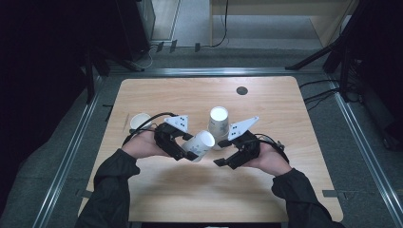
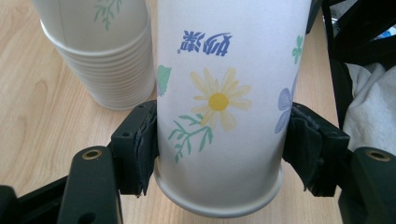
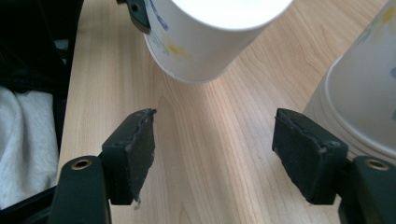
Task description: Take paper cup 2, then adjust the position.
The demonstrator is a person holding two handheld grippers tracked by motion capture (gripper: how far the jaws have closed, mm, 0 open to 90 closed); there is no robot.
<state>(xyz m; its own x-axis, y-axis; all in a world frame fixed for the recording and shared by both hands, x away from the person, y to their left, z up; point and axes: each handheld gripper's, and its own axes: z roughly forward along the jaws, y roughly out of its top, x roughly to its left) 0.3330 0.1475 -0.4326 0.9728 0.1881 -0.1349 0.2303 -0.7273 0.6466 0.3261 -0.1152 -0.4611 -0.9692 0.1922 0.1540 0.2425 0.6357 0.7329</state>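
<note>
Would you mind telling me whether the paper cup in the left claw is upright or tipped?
Tipped: the flowered paper cup lies sideways in the left claw, its mouth facing the right claw.

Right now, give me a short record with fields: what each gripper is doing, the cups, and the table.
left gripper: shut on a flowered paper cup, pads on both sides, cup tilted above the table
right gripper: open, nothing between the pads, beside the stack
stack: nested paper cups, standing mouth down in the middle of the table
single cup: white, mouth up, near the left edge, apart from the others
table: light wood, dark round spot at the far side
</note>
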